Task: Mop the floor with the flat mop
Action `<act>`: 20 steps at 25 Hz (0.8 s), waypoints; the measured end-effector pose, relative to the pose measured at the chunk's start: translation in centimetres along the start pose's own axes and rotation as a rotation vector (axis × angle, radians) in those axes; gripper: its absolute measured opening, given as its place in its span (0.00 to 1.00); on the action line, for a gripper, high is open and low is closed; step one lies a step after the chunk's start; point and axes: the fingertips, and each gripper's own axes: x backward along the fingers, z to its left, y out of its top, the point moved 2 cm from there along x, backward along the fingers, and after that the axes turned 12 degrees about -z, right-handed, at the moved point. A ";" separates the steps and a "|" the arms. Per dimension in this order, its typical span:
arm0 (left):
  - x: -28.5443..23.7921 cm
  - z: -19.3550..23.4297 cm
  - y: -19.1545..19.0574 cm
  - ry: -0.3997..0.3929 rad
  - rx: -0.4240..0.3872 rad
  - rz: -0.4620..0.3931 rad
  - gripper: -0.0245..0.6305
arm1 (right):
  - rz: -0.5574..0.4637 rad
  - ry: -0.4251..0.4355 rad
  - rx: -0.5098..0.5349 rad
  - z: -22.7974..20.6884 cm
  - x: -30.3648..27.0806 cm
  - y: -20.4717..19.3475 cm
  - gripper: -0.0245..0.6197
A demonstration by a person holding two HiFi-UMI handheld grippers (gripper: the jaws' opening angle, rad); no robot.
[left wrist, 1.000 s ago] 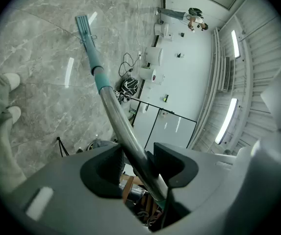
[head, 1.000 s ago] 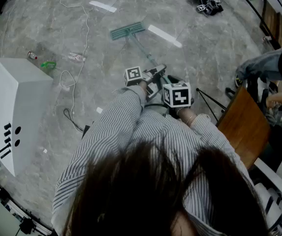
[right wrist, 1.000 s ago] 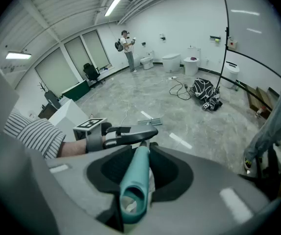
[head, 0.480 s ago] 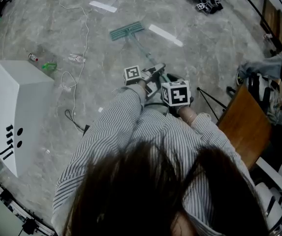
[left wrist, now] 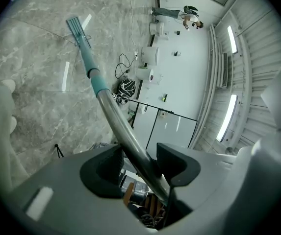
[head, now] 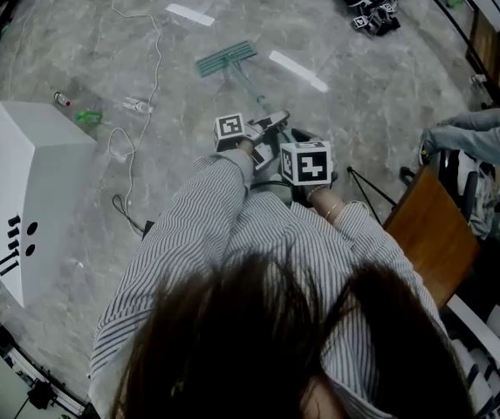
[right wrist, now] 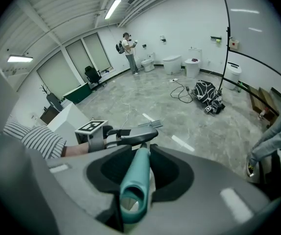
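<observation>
Mid-mopping, I'd say — left claw clamps the flat mop's metal pole, right claw its teal grip — most of the floor likely left.

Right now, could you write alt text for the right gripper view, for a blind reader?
The right gripper is shut on the teal end of the mop handle. Ahead, the left gripper holds the same handle above a grey marble floor.

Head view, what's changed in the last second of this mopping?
The left tool and right tool, both shut on the mop handle, edged slightly toward the mop head. The bystander at the right edge drew back from the wooden table. Both grips, the mop head and the white box stayed put.
</observation>
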 end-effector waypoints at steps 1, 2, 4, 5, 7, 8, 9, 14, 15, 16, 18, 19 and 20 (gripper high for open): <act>-0.2 -0.5 0.4 -0.004 0.008 -0.002 0.37 | -0.002 0.001 -0.002 0.1 -0.4 0.4 0.22; -0.2 -0.8 1.1 -0.005 0.016 -0.005 0.37 | -0.002 0.002 -0.003 0.4 -0.9 0.9 0.22; -0.3 -0.9 3.0 0.007 0.037 -0.006 0.35 | -0.005 0.004 -0.006 1.2 -2.2 1.9 0.22; -0.5 -1.0 4.1 0.017 0.045 -0.002 0.34 | -0.009 0.005 -0.013 1.5 -3.1 2.6 0.22; -1.1 -1.4 7.0 0.044 0.032 0.016 0.34 | -0.020 0.001 -0.037 2.1 -5.2 4.3 0.22; -1.5 -1.8 8.7 0.054 0.025 0.022 0.34 | -0.025 -0.001 -0.051 2.6 -6.5 5.5 0.22; -1.8 -2.4 10.7 0.060 0.022 0.022 0.34 | -0.030 0.000 -0.062 3.1 -8.0 6.8 0.22; -2.4 -6.2 21.3 0.082 0.068 -0.018 0.30 | -0.021 0.002 -0.056 7.7 -15.6 14.1 0.24; -2.5 -6.9 23.1 0.086 0.073 -0.009 0.30 | -0.020 -0.002 -0.059 8.4 -16.8 15.5 0.24; -2.6 -7.6 24.6 0.093 0.073 0.006 0.30 | -0.022 -0.008 -0.068 9.1 -17.9 16.8 0.24; -3.0 -8.7 27.8 0.116 0.053 0.050 0.30 | -0.035 -0.010 -0.096 10.2 -20.1 19.3 0.24; -3.5 -9.4 29.5 0.132 0.030 0.074 0.31 | -0.040 -0.007 -0.108 10.6 -21.3 20.6 0.24; -3.9 -10.0 31.1 0.151 0.005 0.097 0.31 | -0.039 -0.001 -0.114 11.0 -22.6 21.7 0.24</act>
